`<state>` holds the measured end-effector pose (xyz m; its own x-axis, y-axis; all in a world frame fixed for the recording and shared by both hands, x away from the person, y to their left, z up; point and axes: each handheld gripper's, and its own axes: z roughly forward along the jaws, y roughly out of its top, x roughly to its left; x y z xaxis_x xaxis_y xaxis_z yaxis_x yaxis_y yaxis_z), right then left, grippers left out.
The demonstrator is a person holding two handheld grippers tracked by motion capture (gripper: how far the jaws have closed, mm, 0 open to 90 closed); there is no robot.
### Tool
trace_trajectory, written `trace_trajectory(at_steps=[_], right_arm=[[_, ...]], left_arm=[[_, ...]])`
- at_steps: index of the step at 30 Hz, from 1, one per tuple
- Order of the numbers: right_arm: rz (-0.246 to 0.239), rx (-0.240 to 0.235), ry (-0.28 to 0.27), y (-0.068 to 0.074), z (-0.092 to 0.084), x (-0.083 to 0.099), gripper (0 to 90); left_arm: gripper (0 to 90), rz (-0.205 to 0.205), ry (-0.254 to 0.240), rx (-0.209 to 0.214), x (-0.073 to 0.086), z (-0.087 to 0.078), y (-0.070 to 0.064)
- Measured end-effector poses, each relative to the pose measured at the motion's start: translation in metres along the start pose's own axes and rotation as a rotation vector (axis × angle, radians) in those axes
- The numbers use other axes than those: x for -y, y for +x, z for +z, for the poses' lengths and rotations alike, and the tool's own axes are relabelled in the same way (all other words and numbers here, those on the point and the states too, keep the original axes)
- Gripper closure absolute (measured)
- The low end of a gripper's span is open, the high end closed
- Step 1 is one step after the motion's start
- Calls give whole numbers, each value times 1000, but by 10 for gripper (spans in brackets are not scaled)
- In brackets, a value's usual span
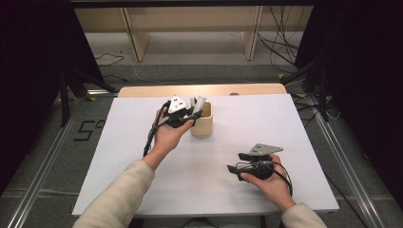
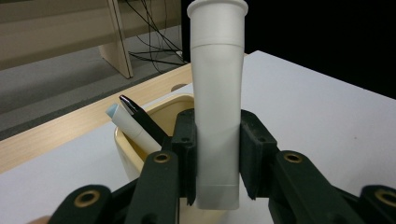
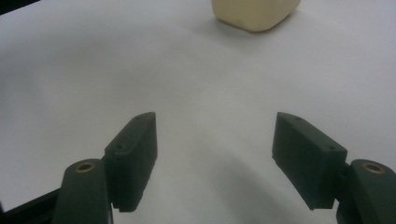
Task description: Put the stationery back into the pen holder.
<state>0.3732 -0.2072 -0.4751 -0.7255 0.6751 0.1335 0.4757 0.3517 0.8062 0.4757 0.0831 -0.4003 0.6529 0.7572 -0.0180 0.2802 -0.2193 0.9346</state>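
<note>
Our left gripper [image 2: 217, 154] clamps a white tube [image 2: 218, 93] upright between its pads, just over the rim of the cream holder [image 2: 123, 144], where a black pen [image 2: 142, 121] and a white marker [image 2: 128, 128] lean, while our right gripper [image 3: 215, 149] rests wide open, empty, well apart.

A black "5" with a small circle [image 1: 88, 129] on the grey floor [image 1: 38, 156].
</note>
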Motion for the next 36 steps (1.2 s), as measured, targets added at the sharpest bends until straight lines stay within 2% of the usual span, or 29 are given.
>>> trace_trajectory(at_steps=[17, 36], right_arm=[[-2, 0, 3, 0, 0, 0, 319], [-2, -6, 10, 0, 1, 1, 319]], left_arm=[[706, 2, -1, -21, -2, 12, 3], [705, 39, -8, -51, 3, 27, 7]])
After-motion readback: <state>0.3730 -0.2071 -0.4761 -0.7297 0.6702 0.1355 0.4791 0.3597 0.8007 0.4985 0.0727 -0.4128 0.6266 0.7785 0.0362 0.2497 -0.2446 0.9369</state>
